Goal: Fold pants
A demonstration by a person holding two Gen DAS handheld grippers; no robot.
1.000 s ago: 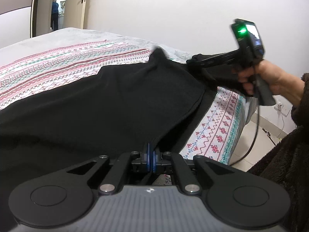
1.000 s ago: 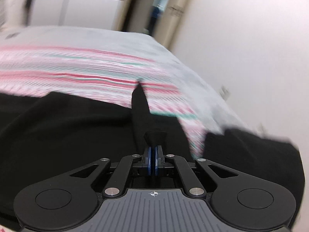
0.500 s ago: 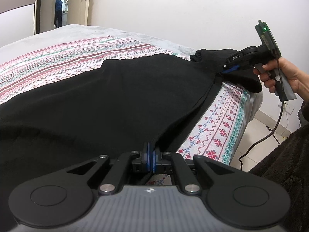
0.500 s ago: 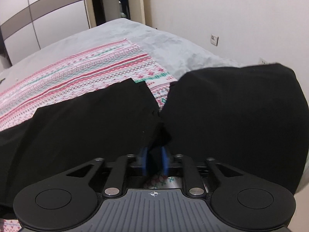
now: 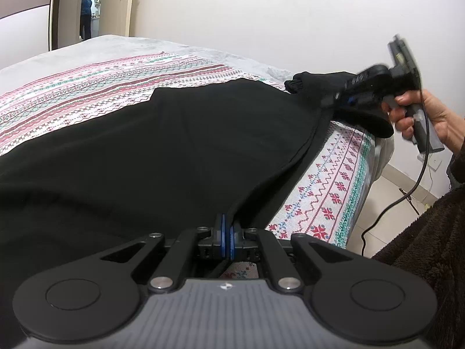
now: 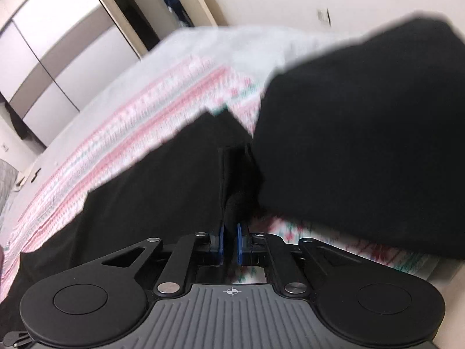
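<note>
Black pants lie across the bed. Left gripper pinches their edge at 6 o'clock; right gripper, at 2 o'clock, clamps another fold.

Home bedroom: bed with patterned cover, wardrobe, doorway.

Left wrist view: we look low along left gripper fingers, across bed toward white wall, close over black pants. Right wrist view: tilted, blurred, near right gripper, facing wardrobe. We share pants and patterned bedspread in both
</note>
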